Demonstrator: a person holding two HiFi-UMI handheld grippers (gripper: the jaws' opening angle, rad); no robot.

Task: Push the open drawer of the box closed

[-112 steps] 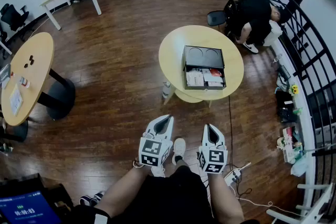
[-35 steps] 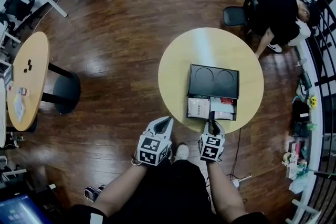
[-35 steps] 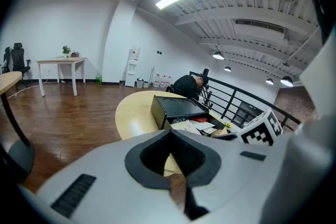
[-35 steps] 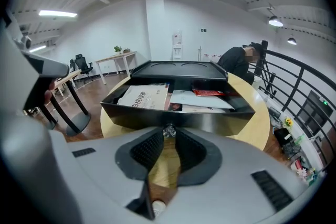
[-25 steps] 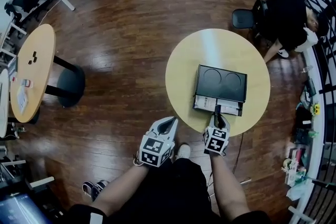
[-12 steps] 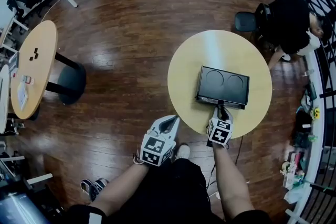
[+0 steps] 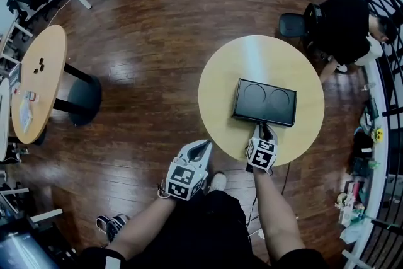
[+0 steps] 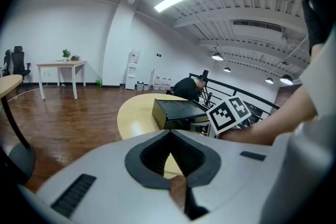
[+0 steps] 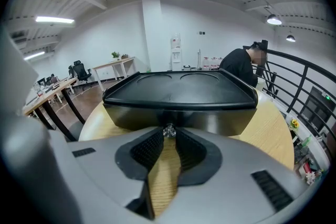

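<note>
Drawer (image 9: pixel 215 123) flush in box (image 9: pixel 178 89), knob (image 9: pixel 168 131) seemingly between tips of right tool (image 7: pixel 265 131).

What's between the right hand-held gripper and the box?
Only the knob on the box, at the tips of the right hand-held gripper; the right gripper view shows bare table between the jaws.

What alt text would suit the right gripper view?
The right gripper, jaws slightly apart, sits at the small knob on a black box whose drawer looks closed, on a round wooden table.

Right hand-held gripper (image 7: pixel 264 129) outstretched, jaws apart
</note>
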